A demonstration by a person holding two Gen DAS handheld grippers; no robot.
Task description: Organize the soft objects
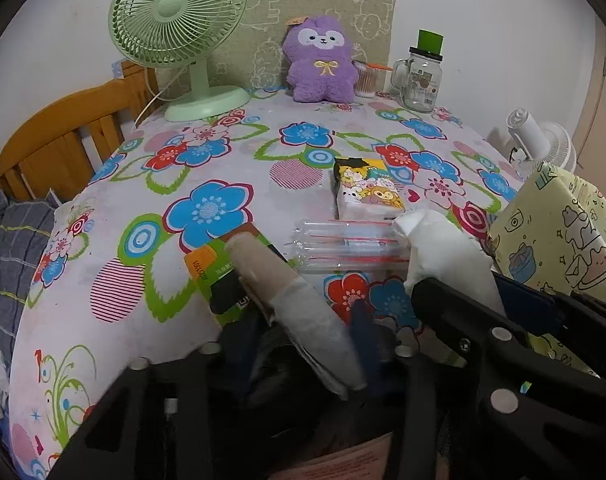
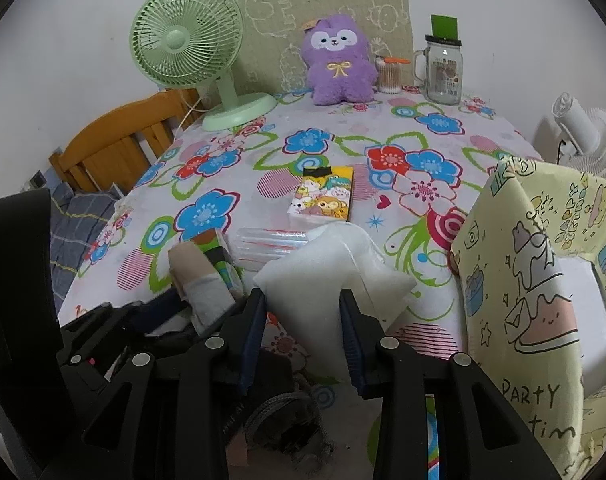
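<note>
The right gripper (image 2: 301, 312) has its blue-padded jaws pressed against both sides of a white, puffy, pillow-like soft pack (image 2: 327, 268), pinching its near end so the body bulges beyond the fingers; it appears lifted just above the flowered tablecloth (image 2: 239, 160). The left gripper (image 1: 315, 308) is closed on a beige and grey rolled soft piece, like a sock or cloth tube (image 1: 287, 292), which sticks out forward between its fingers.

Both hands seem loaded, so the step in hand looks like carrying: each soft thing is gripped and waits to be placed. The likely target is the pale yellow cartoon-printed fabric storage box (image 2: 543, 280) standing just right of the white pack, its opening partly visible. The next move probably calls for swinging the right gripper over that rim and lowering before letting go, since the pack is wide and could catch on the edge.

Farther out lie a clear plastic sleeve with red stripes (image 2: 271, 240), a cartoon-printed tissue packet (image 2: 323, 200) and a green-and-orange carton (image 1: 223, 280). At the far edge sits a purple plush animal with a yellow bow (image 2: 339, 68).
</note>
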